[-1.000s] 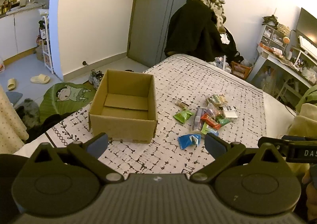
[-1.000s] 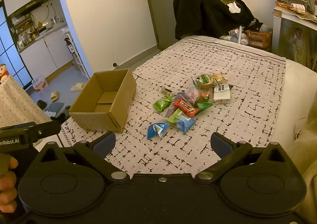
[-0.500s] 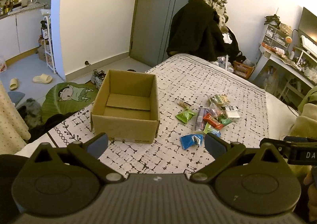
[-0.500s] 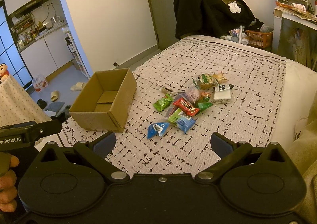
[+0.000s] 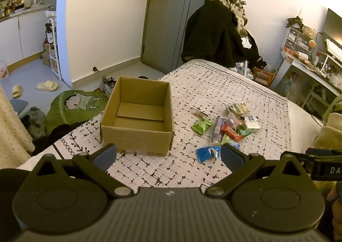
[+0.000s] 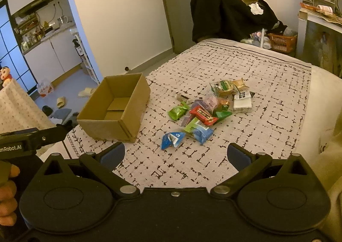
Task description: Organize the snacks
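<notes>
An open, empty cardboard box (image 5: 136,132) (image 6: 130,111) stands on the patterned bed cover. To its right lies a pile of snack packets: a blue one (image 5: 207,153) (image 6: 172,139) nearest me, a light green one (image 5: 201,125) (image 6: 177,111), a red one (image 5: 232,131) (image 6: 203,115), a white one (image 5: 252,122) (image 6: 242,100) and several more. My left gripper (image 5: 168,155) is open and empty, above the bed in front of the box. My right gripper (image 6: 175,153) is open and empty, in front of the blue packet.
The bed cover (image 6: 245,139) ends at the bed's left edge, by the box. A dark coat (image 5: 215,34) hangs over a chair beyond the bed. A desk (image 5: 310,70) stands to the right. A green mat (image 5: 72,105) and slippers lie on the floor to the left.
The left wrist view has shifted slightly: box and snacks now sit a little further right and closer. The right gripper has barely moved. Both grippers stay open.
</notes>
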Demonstrator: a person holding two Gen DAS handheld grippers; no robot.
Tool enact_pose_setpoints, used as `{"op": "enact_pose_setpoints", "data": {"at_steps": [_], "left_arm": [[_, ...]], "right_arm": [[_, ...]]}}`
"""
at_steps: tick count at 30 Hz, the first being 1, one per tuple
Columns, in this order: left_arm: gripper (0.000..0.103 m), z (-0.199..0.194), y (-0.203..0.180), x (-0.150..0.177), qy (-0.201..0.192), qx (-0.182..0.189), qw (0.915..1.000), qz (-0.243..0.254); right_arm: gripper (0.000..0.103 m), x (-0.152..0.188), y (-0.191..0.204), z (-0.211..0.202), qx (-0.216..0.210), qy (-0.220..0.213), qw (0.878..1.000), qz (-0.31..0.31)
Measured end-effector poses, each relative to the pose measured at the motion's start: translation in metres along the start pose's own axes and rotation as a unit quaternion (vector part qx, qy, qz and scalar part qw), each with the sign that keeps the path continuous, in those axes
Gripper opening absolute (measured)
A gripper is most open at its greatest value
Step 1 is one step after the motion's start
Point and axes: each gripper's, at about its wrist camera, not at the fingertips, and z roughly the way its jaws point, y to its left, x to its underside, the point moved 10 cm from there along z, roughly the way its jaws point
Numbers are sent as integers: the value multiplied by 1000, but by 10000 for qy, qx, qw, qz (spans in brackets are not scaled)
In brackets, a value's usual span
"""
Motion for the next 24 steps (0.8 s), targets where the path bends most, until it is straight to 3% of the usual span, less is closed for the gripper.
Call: {"op": "enact_pose_setpoints", "data": {"at_steps": [13, 18, 24], "left_arm": [[102, 3, 3, 0, 36, -15, 10000, -64], [102, 15, 0, -3, 105, 44, 9997, -201], [102, 36, -6, 0, 213, 116, 9991, -333]], "right_arm": [[103, 6, -13, 8, 474, 857, 9952, -88], [103, -6, -20, 21, 273, 505, 9980, 251], [103, -13, -29, 34, 118, 619, 9963, 582]]}}
